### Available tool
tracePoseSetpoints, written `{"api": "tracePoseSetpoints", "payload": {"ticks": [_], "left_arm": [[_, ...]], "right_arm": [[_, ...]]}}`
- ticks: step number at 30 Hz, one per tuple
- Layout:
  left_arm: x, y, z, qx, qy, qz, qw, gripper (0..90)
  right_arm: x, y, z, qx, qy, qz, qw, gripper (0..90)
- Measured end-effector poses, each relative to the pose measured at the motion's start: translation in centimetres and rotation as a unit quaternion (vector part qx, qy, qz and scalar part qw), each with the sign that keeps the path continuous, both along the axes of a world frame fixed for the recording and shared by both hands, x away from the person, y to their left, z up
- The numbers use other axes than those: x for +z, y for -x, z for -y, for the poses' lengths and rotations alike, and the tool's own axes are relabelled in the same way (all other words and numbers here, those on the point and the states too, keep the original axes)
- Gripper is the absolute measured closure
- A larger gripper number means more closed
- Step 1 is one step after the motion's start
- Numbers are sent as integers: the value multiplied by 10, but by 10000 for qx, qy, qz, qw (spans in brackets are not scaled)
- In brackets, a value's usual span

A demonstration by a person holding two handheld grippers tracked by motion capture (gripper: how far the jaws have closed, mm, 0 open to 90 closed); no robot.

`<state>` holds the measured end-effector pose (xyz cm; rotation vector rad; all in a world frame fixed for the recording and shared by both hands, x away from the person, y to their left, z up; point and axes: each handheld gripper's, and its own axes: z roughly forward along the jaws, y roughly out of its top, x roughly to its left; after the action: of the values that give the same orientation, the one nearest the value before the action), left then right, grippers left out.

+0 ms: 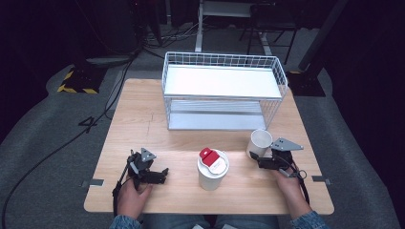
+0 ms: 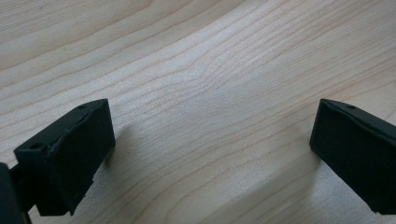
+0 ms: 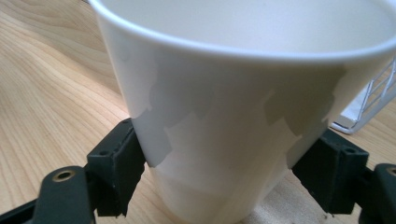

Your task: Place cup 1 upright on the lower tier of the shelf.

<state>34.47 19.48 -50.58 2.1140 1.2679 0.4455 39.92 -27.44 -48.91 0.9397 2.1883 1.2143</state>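
Note:
An open white paper cup (image 1: 260,141) stands at the right of the wooden table (image 1: 138,124), just in front of the wire rack. My right gripper (image 1: 256,158) reaches it from the near side. In the right gripper view both black pads press on the lower wall of the cup (image 3: 224,93), one on each side, so the right gripper (image 3: 219,172) is shut on it. My left gripper (image 1: 161,175) lies low at the front left. Its jaws stand wide apart over bare wood in the left gripper view (image 2: 210,149), with nothing between them.
A white cup with a lid and a red tab (image 1: 213,168) stands at the front centre, between the two grippers. A white wire rack with two shelves (image 1: 282,81) takes up the back of the table. A corner of the rack (image 3: 369,102) shows behind the held cup.

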Motion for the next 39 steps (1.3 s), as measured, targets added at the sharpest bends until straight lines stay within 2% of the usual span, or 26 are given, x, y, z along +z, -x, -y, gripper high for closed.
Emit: {"api": "tracePoseSetpoints", "payload": {"ticks": [5, 12, 23, 29, 39], "left_arm": [[0, 0, 0, -16, -1, -3, 10000, 5], [0, 0, 0, -13, 7, -2, 10000, 5], [0, 0, 0, -23, -1, -6, 10000, 5], [0, 0, 0, -20, 1, -4, 10000, 4], [0, 0, 1, -1, 11, 4, 10000, 4]], "right_arm": [[8, 0, -4, 103, 64, 2, 9999, 230], [21, -4, -9, 182, 31, 40, 9998, 230], [40, -14, -17, 315, -46, 37, 9995, 230], [54, -21, -23, 374, -31, 133, 9992, 230], [61, -35, -33, 468, -47, 77, 9989, 230]]}}
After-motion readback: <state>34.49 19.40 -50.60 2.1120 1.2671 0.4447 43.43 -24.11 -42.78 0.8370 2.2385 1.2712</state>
